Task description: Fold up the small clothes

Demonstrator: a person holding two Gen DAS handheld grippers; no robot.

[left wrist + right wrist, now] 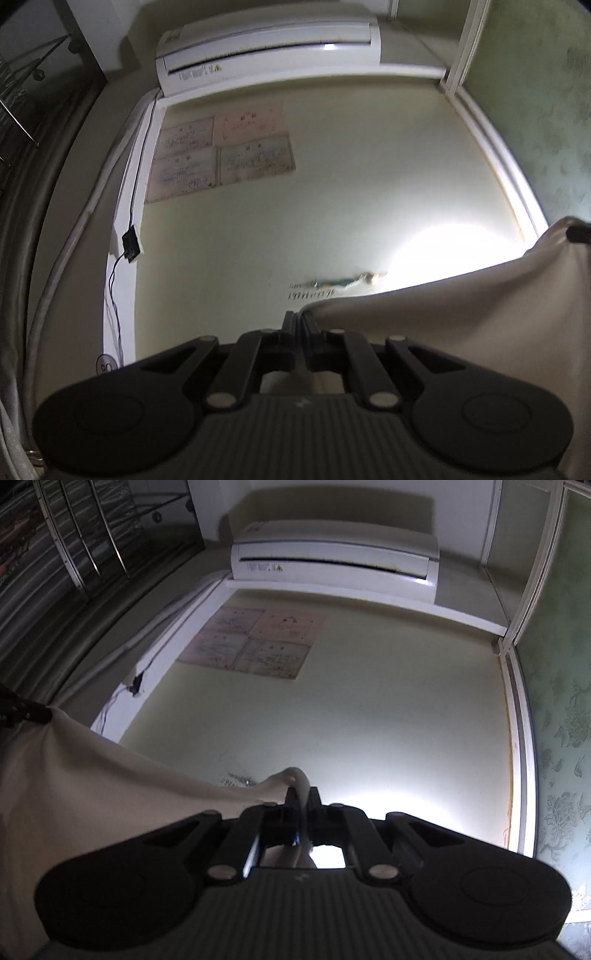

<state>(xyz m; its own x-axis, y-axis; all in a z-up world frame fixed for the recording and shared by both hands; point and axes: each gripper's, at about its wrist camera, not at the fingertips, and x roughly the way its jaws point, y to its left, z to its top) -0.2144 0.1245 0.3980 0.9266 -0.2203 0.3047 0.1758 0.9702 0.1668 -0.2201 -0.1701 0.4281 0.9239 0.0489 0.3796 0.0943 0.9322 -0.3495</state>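
A pale beige garment hangs stretched in the air between my two grippers, both tilted up toward the wall. In the left wrist view my left gripper is shut on the cloth's edge, which runs off to the right up to the other gripper's dark tip. In the right wrist view my right gripper is shut on a bunched corner of the same garment. From there the cloth sweeps left to the left gripper's tip. The lower part of the garment is hidden below both views.
Ahead is a cream wall with a white air conditioner mounted high and several paper certificates stuck below it. A cable and plug hang at the left. Dark window bars stand left, a green patterned panel right.
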